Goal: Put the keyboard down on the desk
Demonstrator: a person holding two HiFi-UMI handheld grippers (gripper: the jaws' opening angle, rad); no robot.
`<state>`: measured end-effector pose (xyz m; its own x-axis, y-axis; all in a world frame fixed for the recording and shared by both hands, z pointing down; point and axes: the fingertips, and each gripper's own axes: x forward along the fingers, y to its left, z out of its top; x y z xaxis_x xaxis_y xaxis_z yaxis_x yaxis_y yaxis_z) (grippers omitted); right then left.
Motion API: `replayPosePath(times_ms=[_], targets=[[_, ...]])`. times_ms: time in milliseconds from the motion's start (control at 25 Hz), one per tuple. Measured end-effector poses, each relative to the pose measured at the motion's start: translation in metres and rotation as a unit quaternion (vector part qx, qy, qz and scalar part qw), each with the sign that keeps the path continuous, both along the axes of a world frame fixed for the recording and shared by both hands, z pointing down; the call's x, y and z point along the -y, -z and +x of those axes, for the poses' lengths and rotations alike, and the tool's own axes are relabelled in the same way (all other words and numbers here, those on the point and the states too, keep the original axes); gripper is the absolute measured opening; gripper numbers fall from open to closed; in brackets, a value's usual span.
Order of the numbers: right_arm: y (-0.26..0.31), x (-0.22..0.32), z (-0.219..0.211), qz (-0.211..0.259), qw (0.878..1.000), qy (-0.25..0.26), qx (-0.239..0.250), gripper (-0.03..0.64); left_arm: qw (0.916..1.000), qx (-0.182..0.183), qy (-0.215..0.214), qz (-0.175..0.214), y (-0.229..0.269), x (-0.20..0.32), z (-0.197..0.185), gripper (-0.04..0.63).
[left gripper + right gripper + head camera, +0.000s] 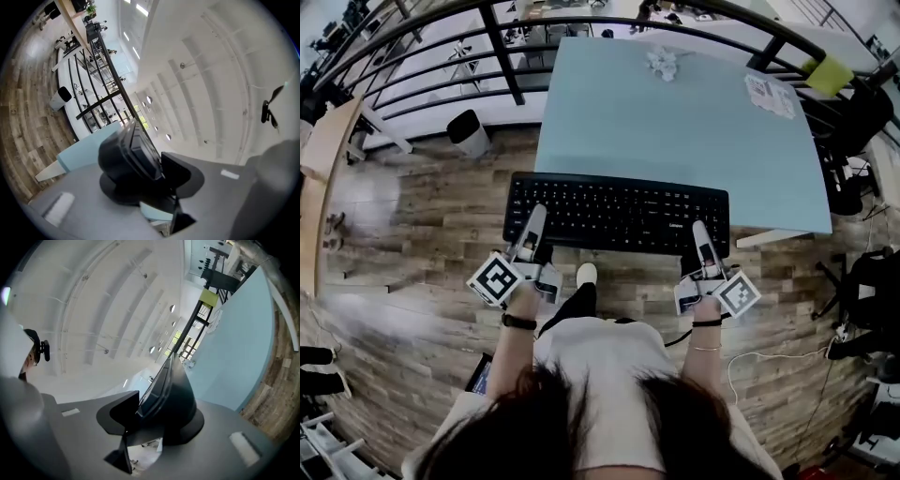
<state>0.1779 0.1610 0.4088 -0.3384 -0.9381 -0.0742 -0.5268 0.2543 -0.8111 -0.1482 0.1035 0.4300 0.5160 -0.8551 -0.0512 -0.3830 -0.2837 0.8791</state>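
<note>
Dark hair and a pale shirt fill the bottom of the head view, with both forearms reaching forward. Each hand holds a gripper. The left gripper (pixel 535 232) is clamped on the near edge of the black keyboard (pixel 619 211) toward its left end, and the right gripper (pixel 701 236) is clamped on the same edge toward its right end. Both gripper views show the jaws pinched on the keyboard's dark body.

The keyboard lies level and crosswise. Its far edge overlaps the near edge of the light-blue desk (pixel 675 131), while most of it hangs over the wooden floor (pixel 412 225). I cannot tell whether that edge touches the desk. The task looks partway done: the keyboard is lifted and has reached the desk, but it is not set down. It must still be carried further over the top, lowered and released. Open space lies ahead, as the crumpled paper (pixel 662 62) and printed sheet (pixel 769 94) sit well back.
</note>
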Motion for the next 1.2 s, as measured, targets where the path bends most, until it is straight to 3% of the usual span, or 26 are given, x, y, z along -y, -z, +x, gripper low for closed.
replayPosePath(times_ms=[320,600,720,880,1200], targets=[[0.000,0.055,-0.011,0.000,1.000,-0.016,0.002,0.132,0.9998,0.004,-0.010,-0.016,-0.004,0.062,-0.010,0.155],[-0.006,0.071,-0.022,-0.016,1.000,-0.025,0.000,0.132,0.9993,0.002,-0.023,-0.028,-0.011,0.084,-0.019,0.155],[-0.012,0.075,-0.020,-0.026,0.999,-0.027,-0.001,0.132,0.9994,0.000,-0.029,-0.019,-0.012,0.090,-0.015,0.155],[-0.019,0.085,-0.010,-0.037,0.999,-0.026,-0.005,0.133,0.9991,-0.001,-0.026,-0.035,-0.022,0.099,-0.004,0.155],[-0.023,0.160,0.018,-0.036,0.999,-0.013,0.000,0.133,0.9996,0.002,-0.016,-0.024,-0.019,0.166,0.023,0.155]])
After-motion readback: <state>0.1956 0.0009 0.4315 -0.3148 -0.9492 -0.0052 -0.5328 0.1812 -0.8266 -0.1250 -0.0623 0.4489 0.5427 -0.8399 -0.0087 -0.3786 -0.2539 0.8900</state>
